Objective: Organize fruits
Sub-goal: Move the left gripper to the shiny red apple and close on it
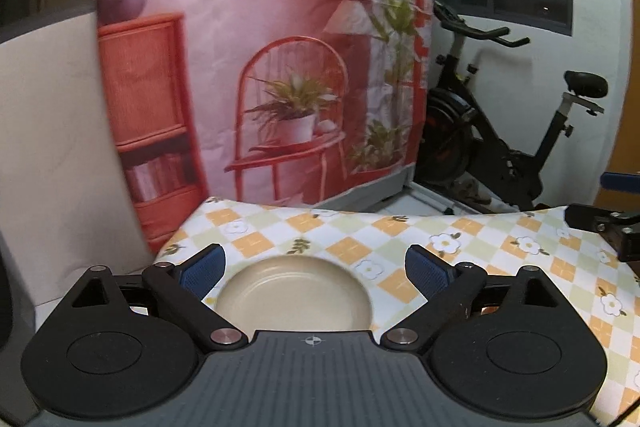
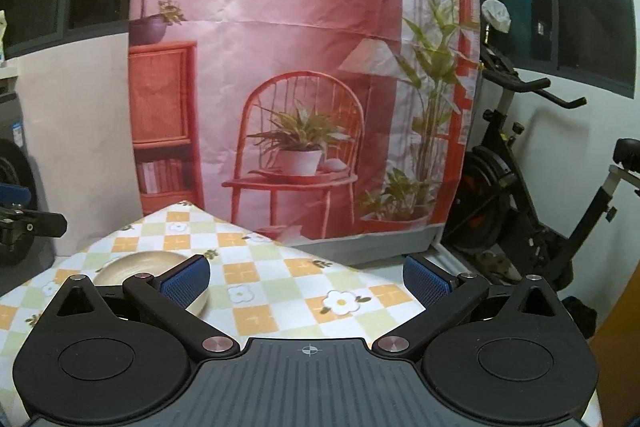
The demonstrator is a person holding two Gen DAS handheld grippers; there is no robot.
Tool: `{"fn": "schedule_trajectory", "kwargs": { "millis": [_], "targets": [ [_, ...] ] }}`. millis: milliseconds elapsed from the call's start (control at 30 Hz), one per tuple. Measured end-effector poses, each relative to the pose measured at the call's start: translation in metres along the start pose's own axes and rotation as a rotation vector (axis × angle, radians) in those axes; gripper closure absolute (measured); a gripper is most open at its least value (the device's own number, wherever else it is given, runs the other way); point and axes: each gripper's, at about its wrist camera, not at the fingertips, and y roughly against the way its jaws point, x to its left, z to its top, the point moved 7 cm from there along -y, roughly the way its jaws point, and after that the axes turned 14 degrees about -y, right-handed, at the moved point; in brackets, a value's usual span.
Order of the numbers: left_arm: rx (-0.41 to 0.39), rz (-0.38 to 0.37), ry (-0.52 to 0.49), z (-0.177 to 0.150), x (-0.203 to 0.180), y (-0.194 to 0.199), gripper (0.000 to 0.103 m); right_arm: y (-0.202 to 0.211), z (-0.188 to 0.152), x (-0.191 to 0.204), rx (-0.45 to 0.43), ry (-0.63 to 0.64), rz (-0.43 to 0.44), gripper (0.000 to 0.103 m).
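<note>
One cream bowl on checked tablecloth; two hand-held grippers, left and right, spread wide, empty.

The left gripper points forward and a bit down. Its two blue pads stand far apart, with nothing pinched between them. The right gripper points the same way, forward and a bit down. Its blue pads are spread wide too. It holds nothing. The two grippers sit side by side.
</note>
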Motion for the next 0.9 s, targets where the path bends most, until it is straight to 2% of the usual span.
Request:
{"fn": "schedule_trajectory", "kwargs": {
  "millis": [133,300,400,467,533,633,767,900],
  "targets": [
    [0.034,-0.055,-0.001,0.004,-0.011,-0.024,0.010,-0.016,-0.007,-0.019,0.034,-0.019,-0.017,0.000],
    [0.091,-0.164,-0.048,-0.001,-0.038,-0.058,0.034,-0.035,-0.043,-0.040,0.135,-0.036,-0.012,0.001],
    [0.113,-0.233,-0.080,-0.006,-0.057,-0.078,0.043,-0.045,-0.069,-0.045,0.198,-0.001,0.007,0.012],
    [0.128,-0.278,-0.103,-0.009,-0.069,-0.092,0.050,-0.051,-0.084,-0.044,0.239,0.017,0.029,0.029],
    [0.135,-0.313,-0.118,-0.010,-0.078,-0.107,0.052,-0.057,-0.095,-0.044,0.280,-0.009,0.066,0.040],
    [0.141,-0.375,-0.096,-0.010,-0.089,-0.122,0.055,-0.064,-0.104,-0.044,0.314,-0.052,0.109,0.046],
    [0.176,-0.495,-0.054,-0.008,-0.108,-0.143,0.055,-0.072,-0.114,-0.046,0.364,-0.065,0.131,0.045],
    [0.229,-0.567,-0.044,-0.014,-0.123,-0.163,0.055,-0.080,-0.126,-0.043,0.416,-0.065,0.155,0.043]
  ]
}}
